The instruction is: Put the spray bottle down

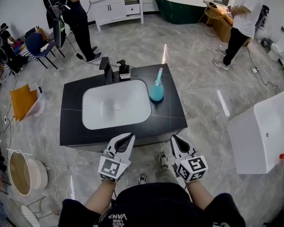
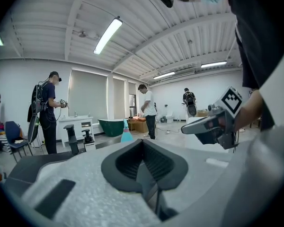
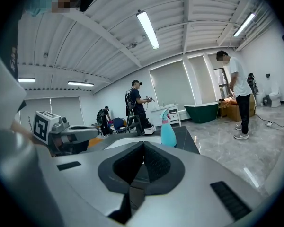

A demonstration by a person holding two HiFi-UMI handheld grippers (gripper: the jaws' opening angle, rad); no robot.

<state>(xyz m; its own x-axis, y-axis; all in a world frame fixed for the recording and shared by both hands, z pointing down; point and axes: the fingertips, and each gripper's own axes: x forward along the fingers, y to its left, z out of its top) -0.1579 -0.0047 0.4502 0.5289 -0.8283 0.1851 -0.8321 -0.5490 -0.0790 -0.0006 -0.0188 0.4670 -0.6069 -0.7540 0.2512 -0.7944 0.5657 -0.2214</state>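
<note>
A bathroom-fittings hall — green bathtub (image 1: 182,7), white vanity (image 1: 118,6), basin (image 1: 116,104) set in a black worktop (image 1: 173,112) — under a ribbed, strip-lit ceiling (image 3: 189,13).

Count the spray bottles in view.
1. The spray bottle stands upright on the black counter, just right of the white basin. Others could be hidden in the clutter around the room's edges.

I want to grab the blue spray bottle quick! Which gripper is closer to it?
Right. The right gripper hangs before the counter, slightly right of the spray bottle; the left gripper is farther off to its left.
</note>
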